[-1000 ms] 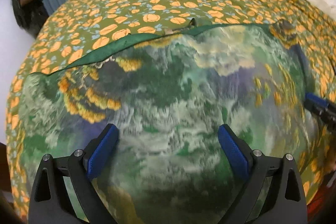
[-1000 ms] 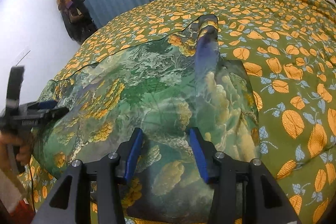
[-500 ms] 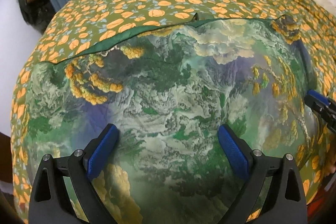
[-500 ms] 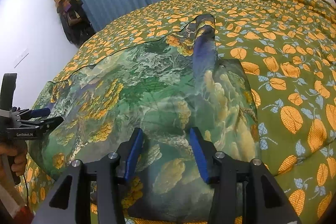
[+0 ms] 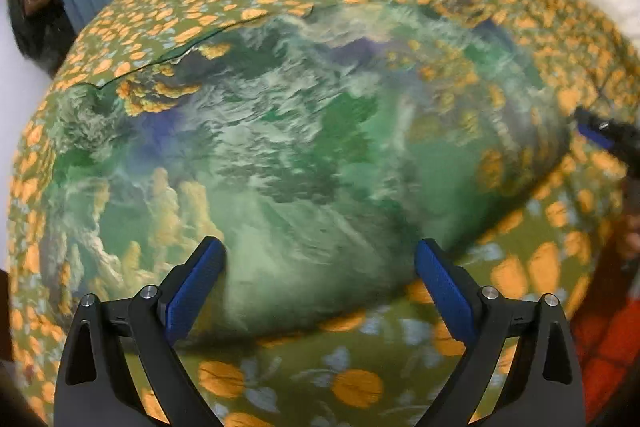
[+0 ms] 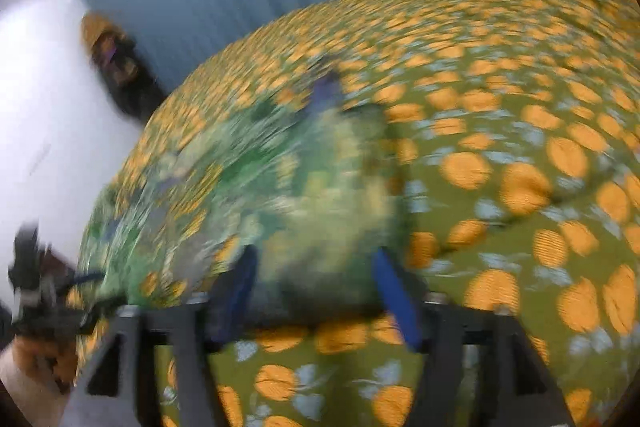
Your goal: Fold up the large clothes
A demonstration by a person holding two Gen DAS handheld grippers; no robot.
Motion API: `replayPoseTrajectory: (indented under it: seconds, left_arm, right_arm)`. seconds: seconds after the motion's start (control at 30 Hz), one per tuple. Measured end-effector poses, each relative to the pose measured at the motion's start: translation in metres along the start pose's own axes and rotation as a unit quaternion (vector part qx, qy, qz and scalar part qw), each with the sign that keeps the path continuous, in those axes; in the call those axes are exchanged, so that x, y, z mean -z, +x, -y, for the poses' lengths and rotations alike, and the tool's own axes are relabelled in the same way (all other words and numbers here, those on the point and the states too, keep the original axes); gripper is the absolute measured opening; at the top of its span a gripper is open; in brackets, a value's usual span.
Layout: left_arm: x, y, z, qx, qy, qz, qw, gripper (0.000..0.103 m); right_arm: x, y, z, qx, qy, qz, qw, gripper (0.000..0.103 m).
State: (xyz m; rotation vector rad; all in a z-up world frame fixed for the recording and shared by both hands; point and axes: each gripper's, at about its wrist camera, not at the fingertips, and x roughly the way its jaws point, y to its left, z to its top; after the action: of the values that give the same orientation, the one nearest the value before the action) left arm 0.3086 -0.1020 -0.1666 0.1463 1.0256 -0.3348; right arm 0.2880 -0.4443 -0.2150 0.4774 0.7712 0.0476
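Silky green landscape-print garment (image 5: 304,163), rumpled, orange-leaf bedspread (image 5: 352,383), blue-padded tongs (image 5: 320,287) apart

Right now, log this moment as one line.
garment: flat on bedspread | left tongs: open, empty | right tongs: just opened, empty

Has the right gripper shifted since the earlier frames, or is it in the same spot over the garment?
Yes. The right gripper has drawn back off the garment; bedspread now shows beneath its jaws, which have just been opening, nothing between them.
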Motion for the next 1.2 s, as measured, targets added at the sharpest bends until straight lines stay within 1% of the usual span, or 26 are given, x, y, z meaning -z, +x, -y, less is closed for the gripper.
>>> replayPoseTrajectory:
  seconds: [0.07,0.13,0.2,0.27,0.33,0.4,0.43,0.5,0.53,0.57,0.6,0.63,0.67,0.7,0.73,0.77,0.8,0.87,0.93,1.0,1.03,1.1,1.17,1.2]
  left_arm:
    - [-0.010,-0.004,0.000,0.033,-0.024,0.016,0.9990,0.097]
    - [-0.023,-0.006,0.003,0.056,-0.043,0.037,0.9968,0.097]
    - [-0.031,-0.003,0.009,0.070,-0.042,0.050,0.9954,0.097]
    - [-0.036,0.006,0.018,0.080,-0.028,0.048,0.9952,0.097]
    - [-0.036,0.023,0.029,0.080,-0.005,0.030,0.9964,0.097]
    - [-0.031,0.040,0.044,0.044,0.041,0.014,0.9981,0.098]
    - [-0.030,0.045,0.048,0.036,0.056,0.012,0.9977,0.099]
    - [-0.029,0.048,0.045,0.041,0.053,0.011,0.9977,0.101]
    - [-0.030,0.048,0.043,0.046,0.049,0.011,0.9977,0.101]
    - [-0.031,0.048,0.041,0.051,0.043,0.010,0.9977,0.101]
    - [-0.032,0.047,0.039,0.056,0.040,0.008,0.9976,0.101]
    - [-0.032,0.047,0.039,0.057,0.040,0.007,0.9975,0.101]
    - [-0.032,0.047,0.038,0.058,0.042,0.005,0.9974,0.101]
    - [-0.033,0.046,0.038,0.058,0.045,0.003,0.9973,0.101]
    - [-0.036,0.041,0.038,0.058,0.047,-0.001,0.9972,0.099]
    - [-0.038,0.036,0.037,0.060,0.044,-0.003,0.9972,0.098]
    - [-0.043,0.027,0.035,0.067,0.035,-0.002,0.9972,0.095]
    - [-0.056,0.012,0.025,0.096,0.014,0.005,0.9953,0.093]
    - [-0.074,-0.010,0.021,0.125,-0.001,0.023,0.9918,0.093]
    - [-0.099,-0.029,0.027,0.163,0.005,0.029,0.9862,0.094]
    - [-0.110,-0.035,0.034,0.186,0.011,0.023,0.9823,0.094]
    - [-0.129,-0.040,0.050,0.221,0.025,0.005,0.9750,0.094]
    - [-0.143,-0.042,0.068,0.238,0.042,-0.012,0.9702,0.094]
    - [-0.146,-0.042,0.077,0.241,0.048,-0.020,0.9692,0.094]
  right_arm:
    - [-0.003,0.013,0.021,-0.007,0.050,-0.020,0.999,0.082]
    - [-0.004,0.024,0.033,-0.038,0.092,-0.032,0.995,0.082]
    - [-0.009,0.034,0.036,-0.070,0.108,-0.032,0.991,0.082]
    - [-0.012,0.045,0.035,-0.070,0.102,-0.035,0.992,0.082]
    - [-0.010,0.062,0.032,-0.053,0.108,-0.059,0.991,0.082]
    - [-0.006,0.069,0.035,-0.057,0.121,-0.064,0.989,0.083]
    - [-0.007,0.068,0.035,-0.063,0.121,-0.064,0.989,0.083]
    - [-0.008,0.071,0.039,-0.076,0.130,-0.076,0.986,0.081]
    - [-0.008,0.072,0.043,-0.080,0.136,-0.078,0.984,0.078]
    - [-0.008,0.074,0.044,-0.090,0.138,-0.085,0.983,0.072]
    - [-0.009,0.074,0.042,-0.088,0.136,-0.090,0.983,0.064]
    - [-0.011,0.072,0.043,-0.088,0.128,-0.090,0.984,0.055]
    - [-0.012,0.071,0.043,-0.087,0.124,-0.089,0.984,0.053]
    - [-0.013,0.067,0.042,-0.089,0.122,-0.085,0.985,0.048]
    - [-0.011,0.064,0.039,-0.090,0.122,-0.081,0.985,0.044]
    - [-0.010,0.058,0.037,-0.093,0.121,-0.073,0.986,0.043]
    - [-0.010,0.051,0.034,-0.095,0.117,-0.064,0.987,0.042]
    - [-0.012,0.042,0.030,-0.104,0.109,-0.053,0.987,0.037]
    - [-0.013,0.024,0.014,-0.107,0.080,-0.031,0.991,0.037]
    - [-0.015,0.006,-0.008,-0.102,0.036,-0.006,0.994,0.036]
    - [-0.015,-0.001,-0.013,-0.102,0.022,0.002,0.995,0.036]
    - [-0.015,-0.017,-0.040,-0.100,-0.026,0.028,0.994,0.036]
    - [-0.013,-0.026,-0.063,-0.093,-0.070,0.046,0.992,0.036]
    - [-0.010,-0.033,-0.081,-0.088,-0.103,0.059,0.989,0.036]
